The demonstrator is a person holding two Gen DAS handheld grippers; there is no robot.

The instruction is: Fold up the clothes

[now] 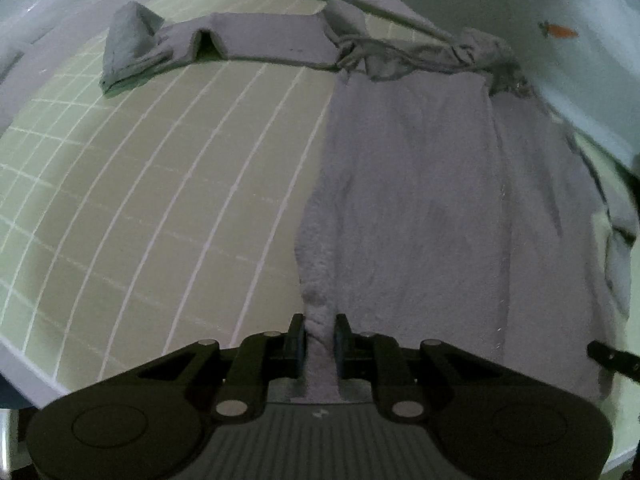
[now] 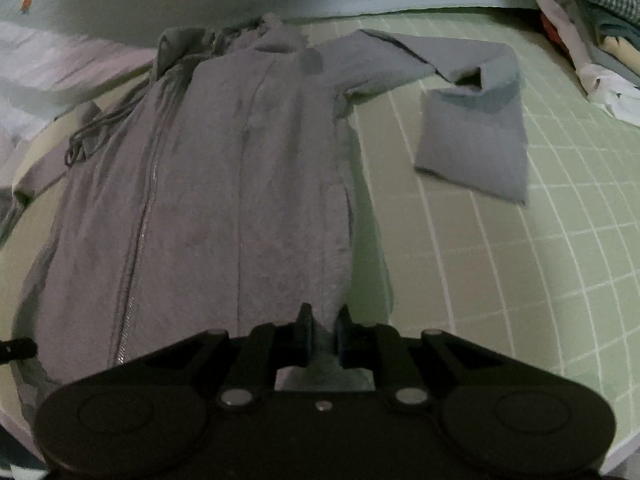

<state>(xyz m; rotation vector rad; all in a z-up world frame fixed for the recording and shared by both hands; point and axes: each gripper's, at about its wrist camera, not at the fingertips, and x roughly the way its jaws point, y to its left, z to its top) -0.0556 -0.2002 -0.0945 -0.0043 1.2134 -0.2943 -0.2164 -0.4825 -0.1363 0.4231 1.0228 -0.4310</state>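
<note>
Garment: a grey zip-up hooded jacket is laid flat, front up, on a green mat with a white grid.
Zipper: a silver zipper is seen running the length of the jacket, toward its far-left side in the right wrist view.
Hood end: the hood and tangled drawstrings are bunched at the jacket's far end.
Sleeve: one sleeve is stretched sideways off the jacket's shoulder and bent back on itself, its cuff end resting on the mat well apart from the jacket body.
Left claw: the left gripper is clamped on a bunched fold of the jacket's near hem; fabric is pinched between both pads.
Right claw: the right gripper is clamped on the near hem at the jacket's side edge, beside bare mat; cloth is held between the fingers.
Surroundings: a pile of folded clothes is seen beyond the sleeve, at the mat's far corner.
</note>
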